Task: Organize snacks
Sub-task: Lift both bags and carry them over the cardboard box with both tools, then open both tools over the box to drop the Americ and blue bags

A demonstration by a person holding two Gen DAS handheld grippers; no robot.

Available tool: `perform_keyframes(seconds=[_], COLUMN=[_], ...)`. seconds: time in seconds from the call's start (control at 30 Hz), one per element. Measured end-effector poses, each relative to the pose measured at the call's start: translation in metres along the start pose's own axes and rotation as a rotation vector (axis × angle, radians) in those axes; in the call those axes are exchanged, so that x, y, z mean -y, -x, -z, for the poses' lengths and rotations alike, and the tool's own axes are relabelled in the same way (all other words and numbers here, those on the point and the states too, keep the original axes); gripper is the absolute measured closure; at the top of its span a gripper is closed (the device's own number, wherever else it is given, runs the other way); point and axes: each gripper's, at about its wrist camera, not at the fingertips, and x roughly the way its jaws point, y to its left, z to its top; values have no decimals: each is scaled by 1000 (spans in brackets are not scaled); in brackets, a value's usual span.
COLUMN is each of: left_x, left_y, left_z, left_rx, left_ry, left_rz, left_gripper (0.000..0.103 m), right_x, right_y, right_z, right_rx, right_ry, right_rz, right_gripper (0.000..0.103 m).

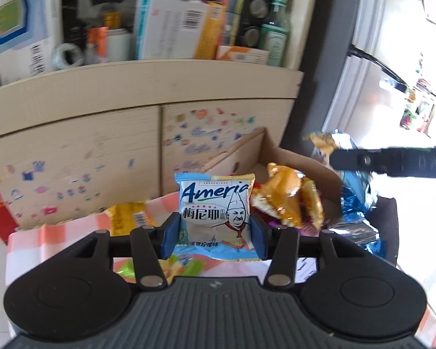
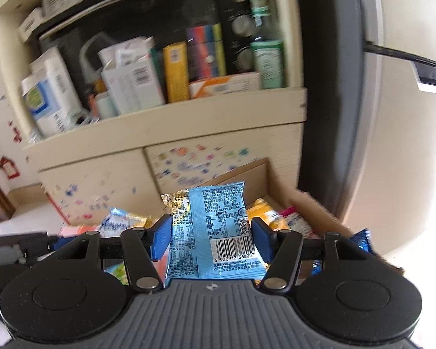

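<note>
**Both hand-held grippers clamped on snack packets by the cardboard box**

Landmark: the open cardboard box point(image 1: 279, 157) of snacks, in front of the sticker-covered cabinet point(image 1: 81, 151).

Left of the box: a pink-checked cloth point(image 1: 55, 232) w/ a yellow packet point(image 1: 130, 218) lying on it.

Just left of the box, raised above the cloth: left hand-held gripper point(image 1: 213, 234), jaws partly closed, blue pads pressed on both sides of a blue-white "Ameria" packet point(image 1: 215, 203). Packet upright, chef face toward the camera.

In the box: orange wrappers point(image 1: 287, 200) piled at its near-left corner, other packets behind, blurred.

Over the box's right side: right hand-held gripper point(image 2: 210, 237), also partly closed, pads squeezing a light-blue packet point(image 2: 218, 226) upright, barcode side facing the camera. A 2nd, yellow-printed packet point(image 2: 175, 203) shows at its left edge; can't tell if it's gripped too.

Right of the box: shiny blue wrappers point(image 1: 356, 203) at its rim.

Above the box: cabinet shelf point(image 2: 165, 119) crammed w/ cartons & bottles.
</note>
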Motion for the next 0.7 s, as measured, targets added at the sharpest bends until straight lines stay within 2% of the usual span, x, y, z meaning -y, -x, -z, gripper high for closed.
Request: perform_keyframes(seconds=[0.43, 0.7], left_x=[50, 83], left_y=[-29, -55], left_z=[-9, 0], left_rx=[4, -9], left_ry=[-33, -50], left_rz=[136, 238], left_gripper=[54, 53], right_x=[40, 58], right_y=[11, 9], right_z=[-5, -2], right_rx=[42, 44], right_ry=[-100, -149], right_rz=[91, 150], right_gripper=[38, 38])
